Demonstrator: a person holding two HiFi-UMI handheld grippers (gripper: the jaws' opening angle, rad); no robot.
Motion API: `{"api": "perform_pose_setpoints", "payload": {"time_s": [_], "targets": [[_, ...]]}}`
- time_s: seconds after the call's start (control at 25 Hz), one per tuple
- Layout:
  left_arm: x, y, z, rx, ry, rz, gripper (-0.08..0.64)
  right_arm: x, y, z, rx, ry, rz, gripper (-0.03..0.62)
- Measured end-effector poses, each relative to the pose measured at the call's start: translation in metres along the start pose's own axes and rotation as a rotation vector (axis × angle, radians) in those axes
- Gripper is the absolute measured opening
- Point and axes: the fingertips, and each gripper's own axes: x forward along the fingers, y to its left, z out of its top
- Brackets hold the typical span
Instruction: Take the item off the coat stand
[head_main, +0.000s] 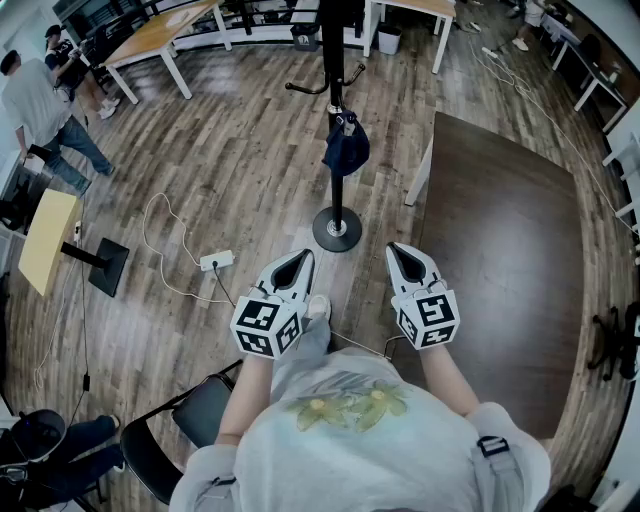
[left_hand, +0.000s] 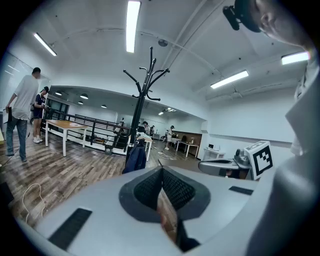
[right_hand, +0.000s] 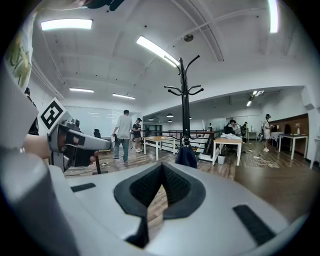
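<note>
The item (head_main: 346, 150) you are after is one dark navy piece of soft stuff. It hangs bunched and rounded against the pole of the coat stand (head_main: 337, 228), partway up and well below the hooks, with a small pale spot near its top. What kind of item it is you cannot tell from here. From the left gripper view it shows as a dark blue drape (left_hand: 135, 159) beside the pole.

There is one coat stand, black, on a round base on the wooden floor, and one item on it. You hold two tongs. Your left tongs (head_main: 301, 259) are pressed together with nothing in them. Your right tongs (head_main: 398, 250) are likewise closed and empty. Both are well apart from the stand. One white power strip (head_main: 217, 260) lies on the floor.
</note>
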Motion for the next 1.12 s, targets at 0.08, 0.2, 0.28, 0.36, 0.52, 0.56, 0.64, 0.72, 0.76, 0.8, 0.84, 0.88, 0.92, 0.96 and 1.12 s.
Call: {"api": "perform_pose_setpoints", "payload": {"time_s": [0.08, 0.2, 0.28, 0.36, 0.52, 0.56, 0.64, 0.72, 0.76, 0.8, 0.84, 0.88, 0.92, 0.96, 1.12], "targets": [[0.0, 0.001, -0.002, -0.003, 0.003, -0.001, 0.015, 0.002, 0.0, -0.001, -0.001, -0.002, -0.005, 0.006], [0.0, 0.005, -0.003, -0.009, 0.005, 0.001, 0.015, 0.006, -0.001, 0.003, -0.018, -0.013, -0.011, 0.006], [0.0, 0.009, -0.002, -0.015, 0.005, 0.004, 0.015, 0.01, -0.001, 0.008, -0.03, -0.02, -0.01, 0.006], [0.001, 0.014, -0.002, -0.019, 0.006, 0.007, 0.015, 0.015, -0.001, 0.012, -0.036, -0.025, -0.008, 0.006], [0.003, 0.021, -0.003, -0.027, 0.012, 0.012, 0.015, 0.024, -0.003, 0.019, -0.04, -0.036, -0.007, 0.008], [0.004, 0.022, -0.003, -0.028, 0.013, 0.012, 0.015, 0.026, -0.003, 0.021, -0.041, -0.039, -0.008, 0.008], [0.005, 0.025, -0.002, -0.029, 0.016, 0.013, 0.015, 0.03, -0.005, 0.025, -0.043, -0.045, -0.01, 0.008], [0.008, 0.026, -0.002, -0.029, 0.019, 0.013, 0.015, 0.034, -0.008, 0.028, -0.042, -0.049, -0.012, 0.008], [0.01, 0.027, -0.001, -0.029, 0.021, 0.013, 0.015, 0.036, -0.01, 0.03, -0.041, -0.051, -0.013, 0.008], [0.011, 0.028, 0.0, -0.029, 0.022, 0.012, 0.015, 0.037, -0.011, 0.031, -0.04, -0.053, -0.015, 0.008], [0.013, 0.029, 0.001, -0.029, 0.024, 0.011, 0.015, 0.039, -0.012, 0.033, -0.039, -0.053, -0.016, 0.008], [0.014, 0.03, 0.002, -0.028, 0.025, 0.009, 0.015, 0.041, -0.013, 0.034, -0.038, -0.054, -0.018, 0.008], [0.016, 0.031, 0.003, -0.028, 0.026, 0.007, 0.015, 0.042, -0.014, 0.035, -0.038, -0.055, -0.02, 0.008], [0.017, 0.032, 0.003, -0.027, 0.027, 0.006, 0.015, 0.044, -0.015, 0.035, -0.038, -0.056, -0.022, 0.008], [0.025, 0.036, 0.004, -0.024, 0.03, 0.004, 0.015, 0.05, -0.019, 0.036, -0.032, -0.063, -0.024, 0.011]]}}
